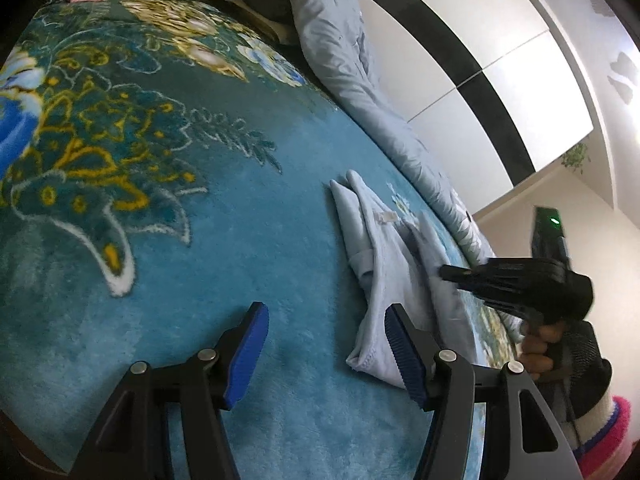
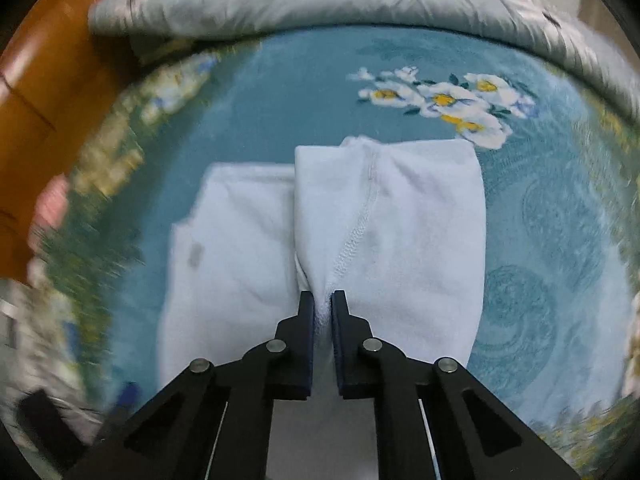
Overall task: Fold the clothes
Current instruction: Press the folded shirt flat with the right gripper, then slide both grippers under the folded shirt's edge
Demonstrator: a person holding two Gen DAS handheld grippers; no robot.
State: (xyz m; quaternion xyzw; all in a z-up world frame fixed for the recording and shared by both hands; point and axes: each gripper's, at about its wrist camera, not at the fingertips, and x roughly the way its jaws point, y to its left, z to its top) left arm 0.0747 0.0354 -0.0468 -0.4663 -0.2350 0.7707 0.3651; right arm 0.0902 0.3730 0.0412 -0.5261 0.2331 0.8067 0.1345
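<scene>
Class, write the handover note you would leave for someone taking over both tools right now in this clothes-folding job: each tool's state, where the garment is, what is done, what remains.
Left tool: open, holding nothing, above the teal floral plush blanket, beside the garment's near edge.
Right tool: shut on the pale blue knit garment, pinching a fold by the stitched seam.
Garment: lies on the blanket, near the grey-blue floral quilt bunched along the bed's edge.
Done: partly folded, one layer lies over another.
Left: probably finish laying the held fold flat, release, then square it up.
</scene>
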